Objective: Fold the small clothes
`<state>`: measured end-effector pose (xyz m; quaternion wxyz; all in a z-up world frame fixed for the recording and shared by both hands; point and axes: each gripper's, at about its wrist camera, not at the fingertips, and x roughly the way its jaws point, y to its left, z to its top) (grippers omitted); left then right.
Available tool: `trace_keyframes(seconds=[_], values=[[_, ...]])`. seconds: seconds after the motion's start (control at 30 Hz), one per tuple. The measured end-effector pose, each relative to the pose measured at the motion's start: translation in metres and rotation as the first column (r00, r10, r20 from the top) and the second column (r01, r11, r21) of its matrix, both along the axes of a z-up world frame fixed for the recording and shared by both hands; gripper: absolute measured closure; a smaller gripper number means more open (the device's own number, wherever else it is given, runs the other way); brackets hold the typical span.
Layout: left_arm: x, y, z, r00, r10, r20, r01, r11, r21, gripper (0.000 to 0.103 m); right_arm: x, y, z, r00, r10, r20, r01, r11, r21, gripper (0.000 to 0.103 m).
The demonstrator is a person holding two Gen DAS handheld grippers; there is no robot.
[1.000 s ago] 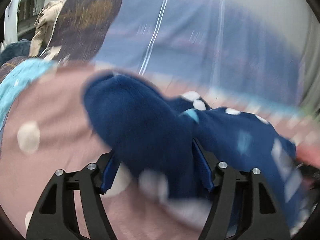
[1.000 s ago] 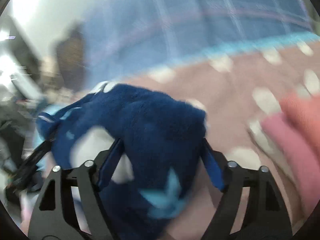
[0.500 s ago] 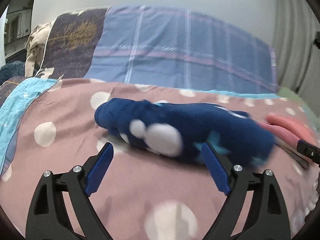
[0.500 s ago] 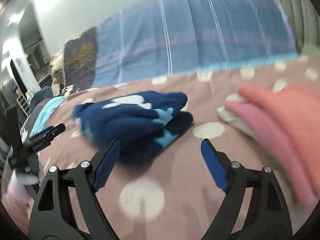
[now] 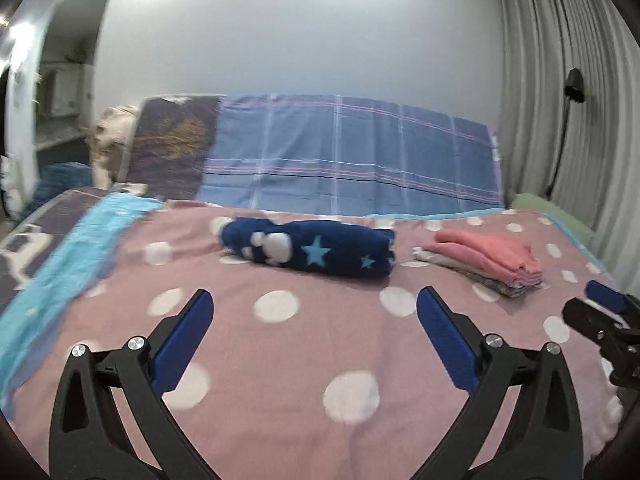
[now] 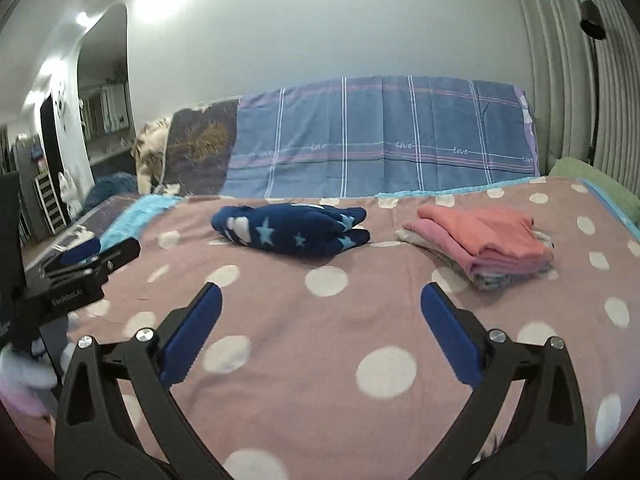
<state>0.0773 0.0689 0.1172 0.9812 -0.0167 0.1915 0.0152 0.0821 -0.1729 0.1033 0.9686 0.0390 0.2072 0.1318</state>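
A folded navy fleece garment with stars and white spots (image 5: 312, 248) lies on the pink polka-dot bedspread (image 5: 280, 360); it also shows in the right wrist view (image 6: 292, 230). My left gripper (image 5: 314, 312) is open and empty, well back from it. My right gripper (image 6: 320, 308) is open and empty, also drawn back. The right gripper's tip shows at the right edge of the left wrist view (image 5: 604, 312); the left gripper shows at the left of the right wrist view (image 6: 80, 264).
A stack of folded pink and grey clothes (image 5: 488, 260) lies right of the navy garment, also in the right wrist view (image 6: 484, 244). A blue plaid cover (image 5: 352, 160) rises behind. A turquoise blanket (image 5: 68, 264) lies left. Curtains (image 5: 568, 100) hang right.
Both grippers have let go of the navy garment and pulled back and up from it. The garment now lies folded on the bedspread.
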Motion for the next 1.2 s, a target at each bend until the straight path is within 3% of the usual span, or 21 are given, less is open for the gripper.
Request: trace_keyframes(seconds=[0.13,0.3,0.47,0.8,1.2], values=[[-0.043,-0.019,0.009,0.996,0.066,0.059,-0.071,0.992,0.104,0.001,-0.038,-0.006,0.009,1.000,-0.013,0.024,0.013,1.000,0.017,0.002],[-0.077,-0.026,0.016,0.998,0.030,0.054,-0.033,0.998,0.048,0.001,-0.063,-0.008,0.014,0.999,-0.048,0.022,0.048,0.999,0.018,0.002],[-0.098,-0.036,0.013,0.999,0.005,0.053,-0.010,0.996,0.084,0.001,-0.082,-0.010,0.014,0.997,-0.067,0.027,0.066,0.998,0.025,0.002],[-0.108,-0.039,0.001,1.000,-0.010,0.021,0.009,0.996,0.091,0.001,-0.095,-0.004,0.002,0.997,-0.078,-0.013,0.078,0.997,0.027,0.002],[-0.095,-0.044,-0.020,0.998,-0.005,-0.058,0.010,0.995,0.095,0.001,-0.093,-0.002,-0.013,0.993,-0.116,-0.016,0.116,0.993,-0.002,0.002]])
